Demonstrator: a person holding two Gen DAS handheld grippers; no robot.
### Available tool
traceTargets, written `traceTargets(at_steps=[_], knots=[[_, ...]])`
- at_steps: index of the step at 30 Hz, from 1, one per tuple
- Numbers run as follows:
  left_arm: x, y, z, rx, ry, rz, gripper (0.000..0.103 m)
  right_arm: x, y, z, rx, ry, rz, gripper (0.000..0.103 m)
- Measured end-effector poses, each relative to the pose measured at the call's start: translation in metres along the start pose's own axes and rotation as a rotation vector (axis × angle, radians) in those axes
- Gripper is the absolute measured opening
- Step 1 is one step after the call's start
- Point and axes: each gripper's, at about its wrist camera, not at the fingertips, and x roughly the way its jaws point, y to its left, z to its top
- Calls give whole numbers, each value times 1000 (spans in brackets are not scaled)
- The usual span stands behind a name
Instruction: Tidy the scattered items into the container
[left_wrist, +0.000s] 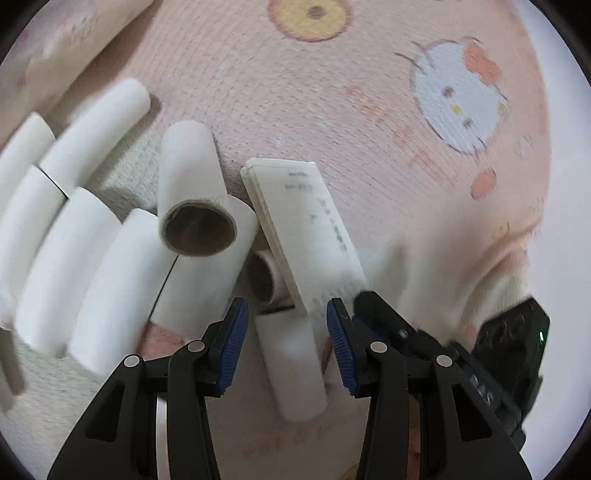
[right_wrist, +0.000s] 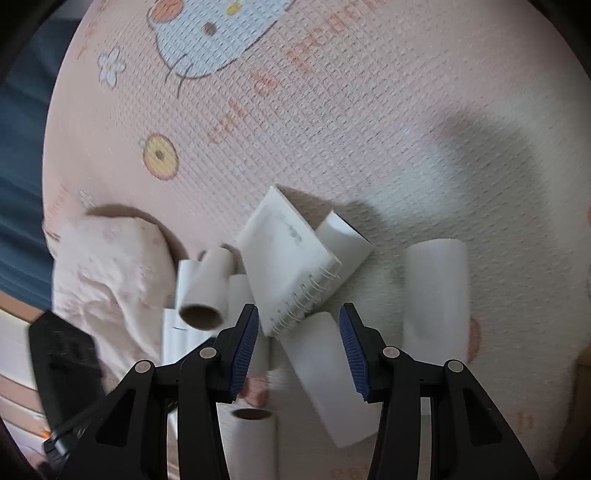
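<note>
Where the white paper rolls (left_wrist: 92, 266) lie heaped on the pink printed blanket (left_wrist: 332, 110), a spiral notepad (right_wrist: 286, 258) leans across them. No container is in view. In the right wrist view one roll (right_wrist: 332, 376) lies between the part-open, empty jaws of the right gripper (right_wrist: 298, 354), its long axis running roughly along the fingers. The left gripper (left_wrist: 283, 345), also part open and empty, straddles another roll (left_wrist: 291, 365) likewise. Each hand is nearest its own roll; neither grips yet.
</note>
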Motion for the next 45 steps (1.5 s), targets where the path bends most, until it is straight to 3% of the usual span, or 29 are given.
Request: traceTargets(at_steps=[6,9,12,17,21,23,26,34,41,45], knots=[[7,-7,7,-18,-14,-36,46,9,1,9,-12,2,-20,44],[14,-9,8,-41,16,-62,46,12,-6,12,42,-17,15,44],[17,-11,5,-56,14,-75,46,21,-23,15,193,-1,111,44],[23,-12,3,-95,-8,-86,46,20,-42,13,344,-36,217,34],[34,-7,1,-126,13,-109,43,28,-48,10,415,0,246,20],[37,-6,-1,-138,11,-100,34,29,-46,8,397,-23,239,16],[33,1,-4,-160,-12,-135,31,26,-45,2,389,-50,265,14],[6,-4,-15,-84,-31,-159,31,0,-41,-24,388,-69,298,12],[-36,-3,-51,3,-26,-162,31,-29,-18,-60,352,-88,254,12],[-62,11,-82,-7,-25,-160,31,-48,-9,-94,325,-75,225,13]])
